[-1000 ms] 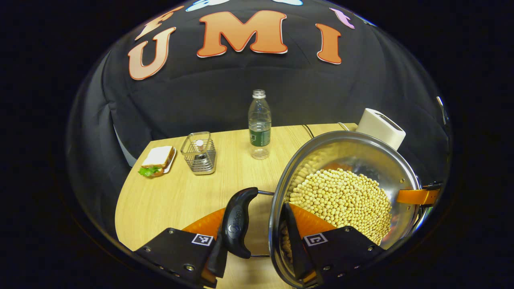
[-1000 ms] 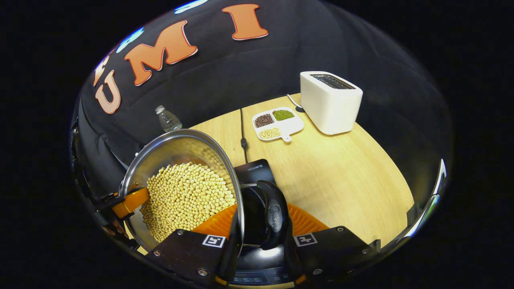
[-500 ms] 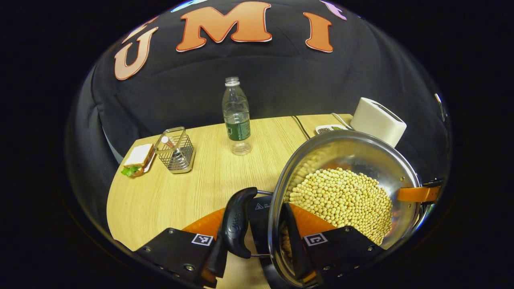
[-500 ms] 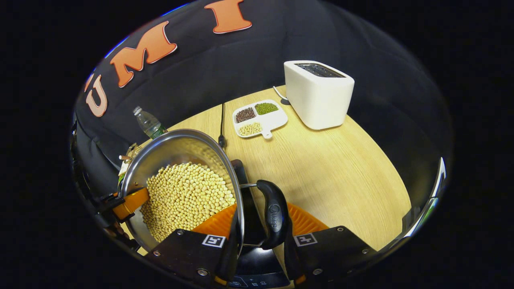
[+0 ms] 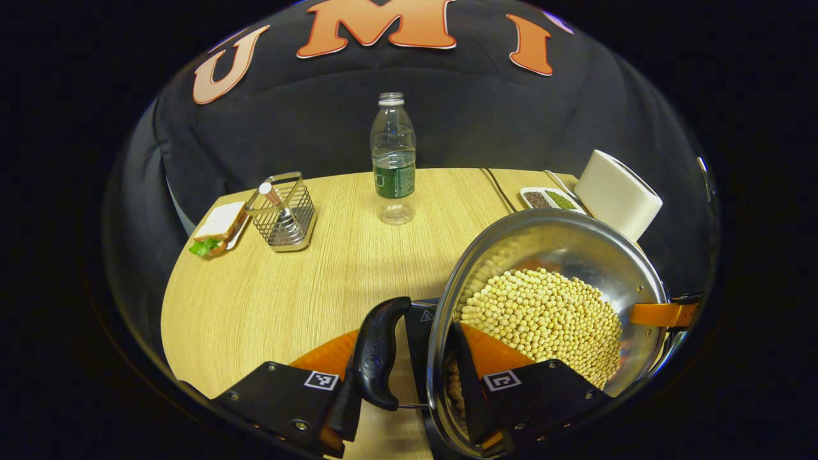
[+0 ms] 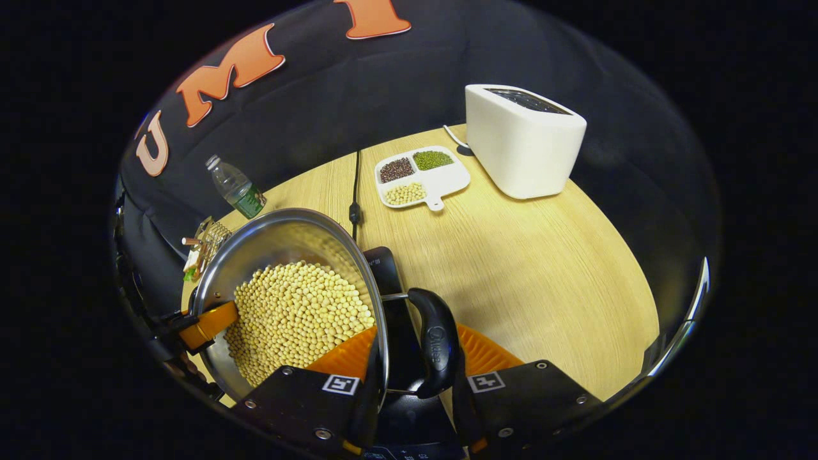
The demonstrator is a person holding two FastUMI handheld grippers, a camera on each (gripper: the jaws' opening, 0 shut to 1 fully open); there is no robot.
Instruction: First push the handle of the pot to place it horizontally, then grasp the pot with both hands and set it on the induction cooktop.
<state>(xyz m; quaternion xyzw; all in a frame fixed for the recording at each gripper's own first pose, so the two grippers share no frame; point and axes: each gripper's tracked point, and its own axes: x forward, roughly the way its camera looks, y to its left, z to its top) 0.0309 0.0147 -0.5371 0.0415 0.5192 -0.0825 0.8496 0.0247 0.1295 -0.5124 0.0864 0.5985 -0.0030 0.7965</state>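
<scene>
currently left gripper point(image 5: 409, 399) and right gripper point(image 6: 412, 399) each clamp a handle and the rim of the soybean-filled pot point(image 6: 287, 287) above the induction cooktop point(image 6: 383, 271); uneven lowering could tilt it and spill beans.

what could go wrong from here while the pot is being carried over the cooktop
1. The pot is heaped with soybeans and looks tilted, so a jolt may spill them.
2. The left gripper and right gripper each pinch only rim and side handle; uneven lowering might let one slip.
3. The induction cooktop sits largely hidden under the pot, so it could land off-centre.
</scene>
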